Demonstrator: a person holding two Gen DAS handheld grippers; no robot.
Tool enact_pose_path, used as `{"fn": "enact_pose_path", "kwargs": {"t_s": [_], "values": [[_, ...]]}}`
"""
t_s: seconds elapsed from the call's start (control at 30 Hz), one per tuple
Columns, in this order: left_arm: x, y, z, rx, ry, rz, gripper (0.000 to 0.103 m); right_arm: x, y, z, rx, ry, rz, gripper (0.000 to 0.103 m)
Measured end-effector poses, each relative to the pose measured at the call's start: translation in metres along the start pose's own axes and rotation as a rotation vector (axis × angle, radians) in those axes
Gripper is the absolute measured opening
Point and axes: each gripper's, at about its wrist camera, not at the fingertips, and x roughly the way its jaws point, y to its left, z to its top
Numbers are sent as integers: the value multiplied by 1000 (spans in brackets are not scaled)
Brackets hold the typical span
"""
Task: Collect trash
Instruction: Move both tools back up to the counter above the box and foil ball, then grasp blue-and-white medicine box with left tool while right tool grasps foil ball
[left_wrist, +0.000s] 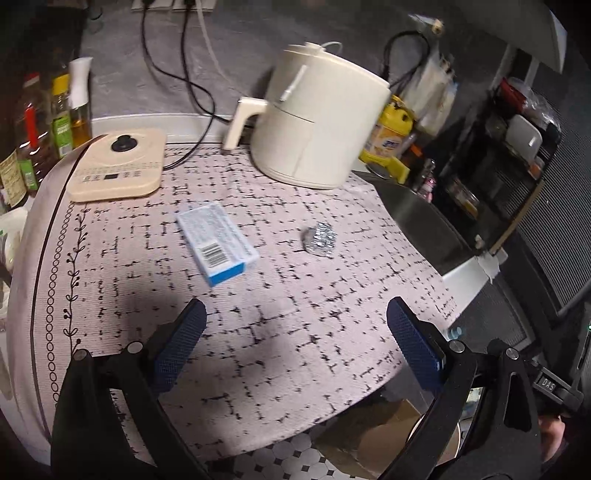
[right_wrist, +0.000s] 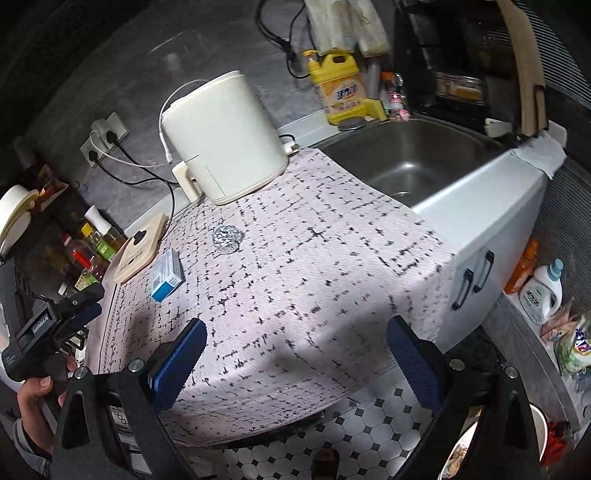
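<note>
A small blue-and-white carton (left_wrist: 218, 243) lies flat on the patterned cloth (left_wrist: 110, 280), barcode up. To its right sits a crumpled foil ball (left_wrist: 320, 240). My left gripper (left_wrist: 295, 343) hovers open above the near part of the cloth, short of both items, nothing between its blue pads (left_wrist: 181, 343). In the right wrist view the carton (right_wrist: 167, 275) and the foil ball (right_wrist: 226, 239) lie far ahead to the left. My right gripper (right_wrist: 295, 354) is open over the cloth's front edge and holds nothing. The left gripper body (right_wrist: 55, 325) shows at the far left, held by a hand (right_wrist: 33, 391).
A cream air fryer (left_wrist: 317, 118) stands at the back, a beige hot plate (left_wrist: 118, 166) at back left, oil bottles (left_wrist: 37, 136) along the left. A steel sink (right_wrist: 410, 162) lies right of the cloth, yellow detergent (right_wrist: 341, 88) behind it. A bin (right_wrist: 498, 443) with scraps sits below right on tiled floor.
</note>
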Motion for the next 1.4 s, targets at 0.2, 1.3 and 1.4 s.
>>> {"fn": "enact_pose_path", "kwargs": {"t_s": [0.2, 1.3, 1.4], "values": [[9, 21, 9, 0, -1, 44, 97, 16, 19, 7, -24, 8, 17, 95], [148, 60, 45, -49, 188, 236, 91, 59, 27, 17, 49, 26, -141, 95], [141, 68, 43, -60, 181, 221, 87, 69, 35, 19, 37, 41, -126, 95]]}}
